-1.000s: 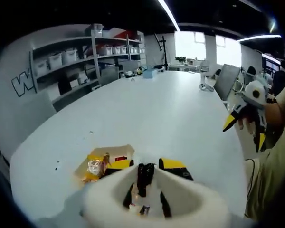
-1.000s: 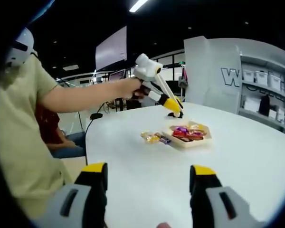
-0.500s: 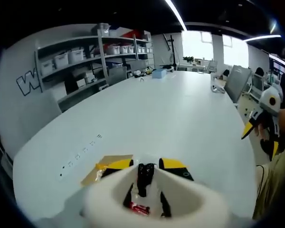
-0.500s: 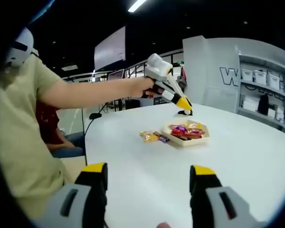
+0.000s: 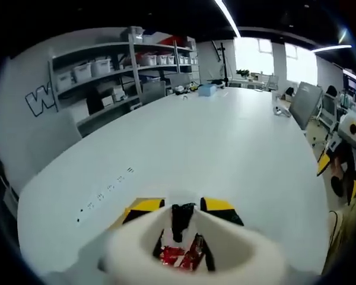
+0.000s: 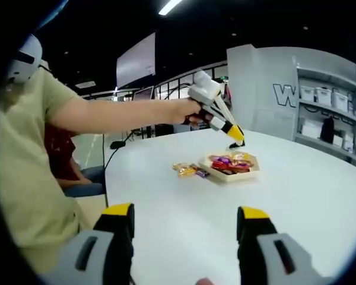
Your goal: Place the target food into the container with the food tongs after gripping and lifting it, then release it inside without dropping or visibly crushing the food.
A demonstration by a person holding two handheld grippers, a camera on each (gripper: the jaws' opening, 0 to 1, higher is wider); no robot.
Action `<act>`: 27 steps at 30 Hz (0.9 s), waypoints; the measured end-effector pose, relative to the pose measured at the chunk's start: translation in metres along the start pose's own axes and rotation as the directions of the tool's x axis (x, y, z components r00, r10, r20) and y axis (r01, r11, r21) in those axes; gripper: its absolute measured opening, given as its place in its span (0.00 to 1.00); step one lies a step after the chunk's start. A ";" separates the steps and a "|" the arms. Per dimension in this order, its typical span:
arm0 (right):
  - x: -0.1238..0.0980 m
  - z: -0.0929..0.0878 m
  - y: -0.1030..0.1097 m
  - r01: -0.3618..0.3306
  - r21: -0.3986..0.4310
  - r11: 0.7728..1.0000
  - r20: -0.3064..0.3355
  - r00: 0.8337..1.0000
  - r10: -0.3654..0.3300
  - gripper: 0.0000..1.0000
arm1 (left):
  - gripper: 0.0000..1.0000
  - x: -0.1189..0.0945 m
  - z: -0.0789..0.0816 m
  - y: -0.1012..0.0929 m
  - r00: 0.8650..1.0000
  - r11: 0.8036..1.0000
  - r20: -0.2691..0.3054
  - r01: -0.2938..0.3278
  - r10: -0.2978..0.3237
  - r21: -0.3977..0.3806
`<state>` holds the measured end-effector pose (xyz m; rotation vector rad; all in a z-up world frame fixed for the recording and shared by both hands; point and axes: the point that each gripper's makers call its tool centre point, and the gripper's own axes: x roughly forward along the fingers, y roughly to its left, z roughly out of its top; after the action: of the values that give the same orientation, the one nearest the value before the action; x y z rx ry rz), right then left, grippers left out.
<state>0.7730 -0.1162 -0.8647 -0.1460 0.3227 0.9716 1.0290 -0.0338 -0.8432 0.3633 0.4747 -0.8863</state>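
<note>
Candies (image 6: pixel 228 162) in bright wrappers fill my wooden tray (image 6: pixel 249 173) at the centre of the right gripper view, and a few more wrapped candies (image 6: pixel 187 170) lie loose on the table just left of it. Nearest in that view, at the bottom edge, my right gripper (image 6: pixel 184 221) has its yellow-tipped jaws spread wide with nothing between them. Past the tray, my left gripper (image 6: pixel 237 144) reaches in from the left on my outstretched arm (image 6: pixel 115 113), its yellow tips hanging just above the tray's far edge. I cannot tell from there how far they are parted.

In the left gripper view the left gripper (image 5: pixel 183 206) rises at the bottom centre, its yellow jaw tips close together around a black tongs tip. Red wrappers show below, through the white collar. Whether anything is held, I cannot tell.

The white table (image 5: pixel 213 136) runs wide and bare toward the upper centre of the frame. Grey shelving (image 5: pixel 115 71) with white bins stands at the upper left, beside a grey wall (image 5: pixel 24 119) with a large white letter "W" (image 5: pixel 37 101). Bright windows (image 5: pixel 264 56) sit at the upper right, under long ceiling lights (image 5: pixel 228 18).
</note>
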 end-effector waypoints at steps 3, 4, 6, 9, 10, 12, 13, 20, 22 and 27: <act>0.000 0.000 0.000 -0.001 0.002 1.000 0.000 1.000 0.001 0.68 | 0.24 0.000 0.000 0.000 1.000 1.000 0.007 0.000 0.000 -0.003; 0.000 -0.002 0.000 -0.001 0.002 1.000 -0.003 1.000 0.001 0.68 | 0.24 -0.001 -0.002 0.001 1.000 1.000 0.001 -0.005 0.005 0.007; 0.000 -0.002 0.001 -0.001 0.003 1.000 -0.003 1.000 0.001 0.68 | 0.23 -0.002 -0.003 0.000 1.000 1.000 -0.001 -0.008 0.008 0.015; 0.001 -0.002 0.001 -0.003 0.001 1.000 -0.002 1.000 0.003 0.68 | 0.23 -0.006 -0.003 -0.001 1.000 1.000 0.003 -0.002 0.002 0.011; 0.002 -0.001 0.001 -0.004 0.000 1.000 -0.002 1.000 0.004 0.68 | 0.24 -0.007 -0.004 -0.001 1.000 1.000 0.000 -0.002 0.002 0.013; 0.002 -0.001 0.001 -0.006 -0.001 1.000 -0.002 1.000 0.005 0.68 | 0.24 -0.009 -0.005 -0.001 1.000 1.000 -0.003 -0.003 0.003 0.017; 0.003 0.000 0.001 -0.007 -0.001 1.000 -0.001 1.000 0.007 0.68 | 0.24 -0.011 -0.005 0.002 1.000 1.000 -0.001 -0.008 0.008 0.021; 0.004 0.002 0.003 -0.010 -0.006 1.000 0.001 1.000 0.010 0.68 | 0.24 -0.024 -0.011 0.006 1.000 1.000 -0.002 -0.019 0.019 0.014; 0.004 0.002 0.003 -0.010 -0.008 1.000 0.000 1.000 0.010 0.68 | 0.24 -0.028 -0.014 0.007 1.000 1.000 -0.005 -0.021 0.021 0.011; 0.004 0.004 0.004 -0.013 -0.011 1.000 0.001 1.000 0.013 0.68 | 0.24 -0.036 -0.021 0.008 1.000 1.000 -0.012 -0.025 0.025 0.006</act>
<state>0.7726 -0.1095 -0.8625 -0.1532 0.3177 0.9862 1.0108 0.0039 -0.8409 0.3791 0.4782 -0.8617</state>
